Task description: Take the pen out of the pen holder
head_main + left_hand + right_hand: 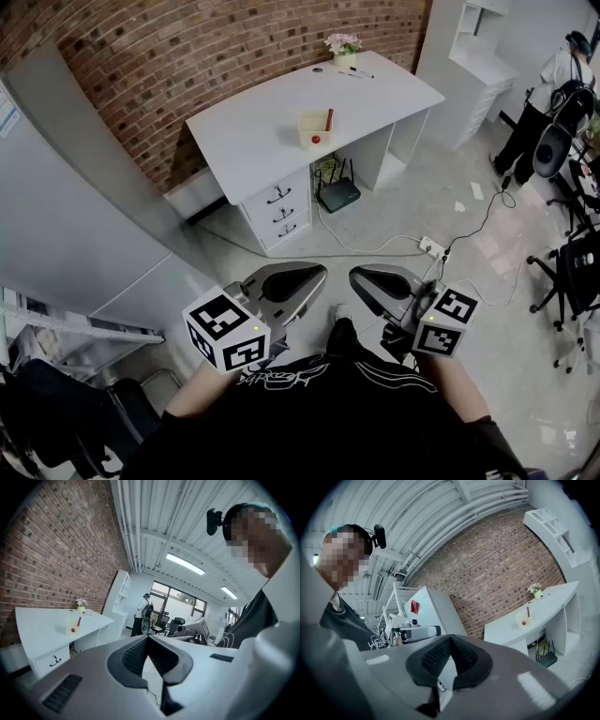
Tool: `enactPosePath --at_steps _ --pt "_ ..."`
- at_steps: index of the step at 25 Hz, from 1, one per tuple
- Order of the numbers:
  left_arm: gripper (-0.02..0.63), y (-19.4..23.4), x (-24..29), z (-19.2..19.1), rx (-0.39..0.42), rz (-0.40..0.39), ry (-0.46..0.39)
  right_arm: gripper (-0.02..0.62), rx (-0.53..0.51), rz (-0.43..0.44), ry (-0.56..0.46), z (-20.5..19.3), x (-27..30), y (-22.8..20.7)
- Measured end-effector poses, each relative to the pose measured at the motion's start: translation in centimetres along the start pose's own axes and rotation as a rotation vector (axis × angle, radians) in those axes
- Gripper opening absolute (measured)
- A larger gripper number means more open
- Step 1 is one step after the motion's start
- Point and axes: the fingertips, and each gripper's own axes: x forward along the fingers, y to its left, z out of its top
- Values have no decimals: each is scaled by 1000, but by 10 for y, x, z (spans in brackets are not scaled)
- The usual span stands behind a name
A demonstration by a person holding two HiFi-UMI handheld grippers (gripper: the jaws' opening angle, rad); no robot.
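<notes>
A cream pen holder (314,129) stands on the white desk (272,103) far ahead, with a red pen (329,119) upright in it. The left gripper view shows the same pen holder (72,625) and pen (78,620) small at the left. They appear again as a pen holder (521,619) and pen (528,611) in the right gripper view. My left gripper (317,274) (147,637) and right gripper (356,277) (450,637) hang close to my body, side by side, well short of the desk. Both are shut, with nothing between their jaws.
A flower pot (344,47) and loose pens (356,72) lie at the desk's far end. Under the desk are drawers (279,211) and a router (338,194). A power strip (431,247) with cables lies on the floor. A person (553,94) and office chairs (572,272) are at the right, a grey cabinet (75,216) at the left.
</notes>
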Motion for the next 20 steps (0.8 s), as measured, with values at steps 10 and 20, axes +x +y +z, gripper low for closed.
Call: enactPosePath --at_steps 10,20 --pt "3 20 29 7 -12 5 18 3 38 7 -4 13 3 -32" --pt "3 61 80 15 -43 7 53 3 76 -7 -15 36 8 -92"
